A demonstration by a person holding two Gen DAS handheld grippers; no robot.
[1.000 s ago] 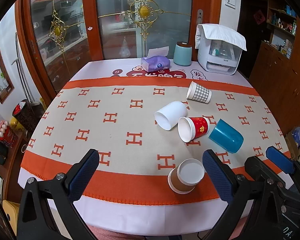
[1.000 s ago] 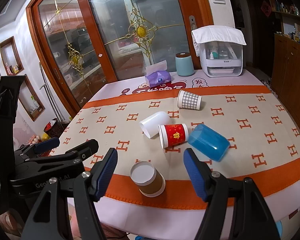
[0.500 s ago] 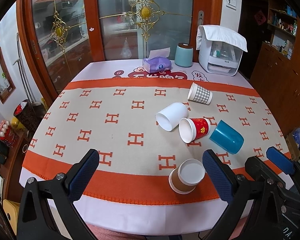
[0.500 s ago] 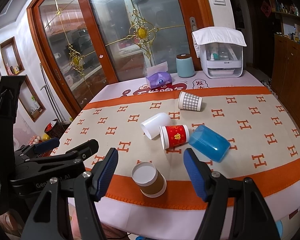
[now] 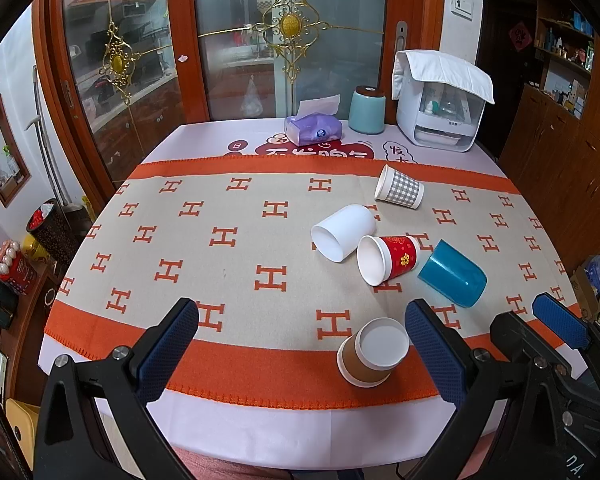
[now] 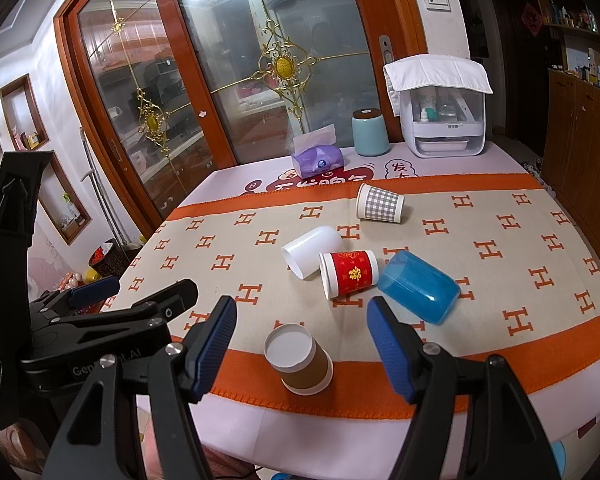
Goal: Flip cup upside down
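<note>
A brown paper cup stands upside down near the table's front edge. A white cup, a red cup, a blue cup and a grey checked cup lie on their sides behind it. My left gripper is open and empty, held in front of the table edge. My right gripper is open and empty, its fingers on either side of the brown cup, short of it.
The table has an orange-and-beige cloth. At the back stand a purple tissue box, a teal canister and a white appliance. Glass doors stand behind; a wooden cabinet is at the right.
Both grippers have shifted very slightly; the view has moved a little. The cups have not moved.
</note>
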